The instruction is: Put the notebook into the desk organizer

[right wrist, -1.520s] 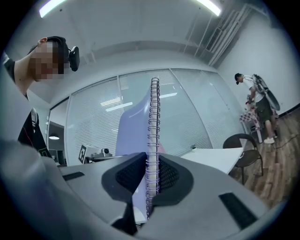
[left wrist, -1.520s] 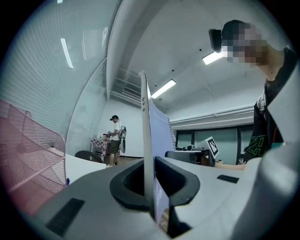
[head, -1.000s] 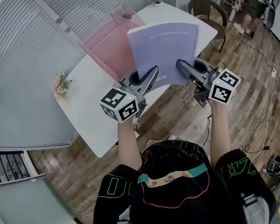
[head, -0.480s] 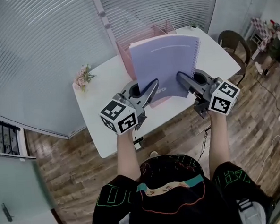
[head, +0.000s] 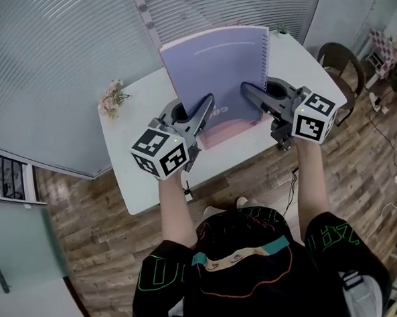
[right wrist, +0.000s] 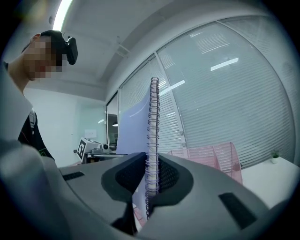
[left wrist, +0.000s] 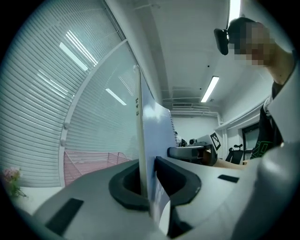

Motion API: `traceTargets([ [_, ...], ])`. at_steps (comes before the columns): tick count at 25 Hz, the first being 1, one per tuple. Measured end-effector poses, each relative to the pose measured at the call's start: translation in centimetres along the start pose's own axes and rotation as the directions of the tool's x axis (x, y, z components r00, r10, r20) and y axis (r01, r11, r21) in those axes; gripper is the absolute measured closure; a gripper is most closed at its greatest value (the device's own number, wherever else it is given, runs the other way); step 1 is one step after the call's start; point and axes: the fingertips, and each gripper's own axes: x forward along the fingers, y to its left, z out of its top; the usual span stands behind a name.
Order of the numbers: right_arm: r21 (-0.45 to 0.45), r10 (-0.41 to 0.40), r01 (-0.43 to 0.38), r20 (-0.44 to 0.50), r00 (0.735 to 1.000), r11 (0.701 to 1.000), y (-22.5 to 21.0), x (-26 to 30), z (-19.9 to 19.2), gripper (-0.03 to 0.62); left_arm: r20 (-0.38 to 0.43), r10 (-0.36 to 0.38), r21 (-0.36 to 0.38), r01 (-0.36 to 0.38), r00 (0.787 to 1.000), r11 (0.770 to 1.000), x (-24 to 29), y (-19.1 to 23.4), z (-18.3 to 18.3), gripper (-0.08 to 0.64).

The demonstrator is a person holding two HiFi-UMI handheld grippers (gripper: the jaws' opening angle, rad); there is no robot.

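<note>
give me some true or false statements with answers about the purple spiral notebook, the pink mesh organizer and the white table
1. The lavender spiral-bound notebook is held upright. True.
2. The right gripper clamps the notebook's plain edge. False: it is shut on the edge with the wire spiral.
3. The notebook stands inside the pink mesh desk organizer. False: it is held in the air, outside it.
4. A small bunch of flowers lies on the white table. True.

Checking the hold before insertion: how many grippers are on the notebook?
2. The left gripper clamps the plain edge of the notebook, its jaws opening slightly; the right gripper is shut on the spiral-bound edge. None hidden.
</note>
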Motion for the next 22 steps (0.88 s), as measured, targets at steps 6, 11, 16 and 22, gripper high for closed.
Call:
traceTargets([
  [6, 0.024, 0.060, -0.058, -0.070, 0.996, 0.998, -3.0, 1.3, 0.5, 0.543, -0.082, 0.154, 0.074, -0.148, 0.985, 0.986, 2.2, 1.7, 0.0, 0.489],
  [11, 0.065, 0.091, -0.085, -0.100, 0.991, 0.994, -4.5, 2.1, -0.2, 0.541, -0.160, 0.254, 0.181, -0.225, 0.954, 0.957, 3.0, 2.4, -0.4, 0.457],
  [16, 0.081, 0.076, -0.063, -0.167, 0.983, 0.995, -5.4, 2.8, -0.6, 0.535, -0.208, 0.297, 0.206, -0.255, 0.932, 0.945, 3.6, 3.1, -1.0, 0.440],
  [22, 0.101, -0.001, 0.026, -0.244, 0.970, 0.995, -6.6, 4.2, -1.2, 0.521, -0.269, 0.314, 0.163, -0.278, 0.910, 0.947, 4.2, 4.8, -1.6, 0.430],
])
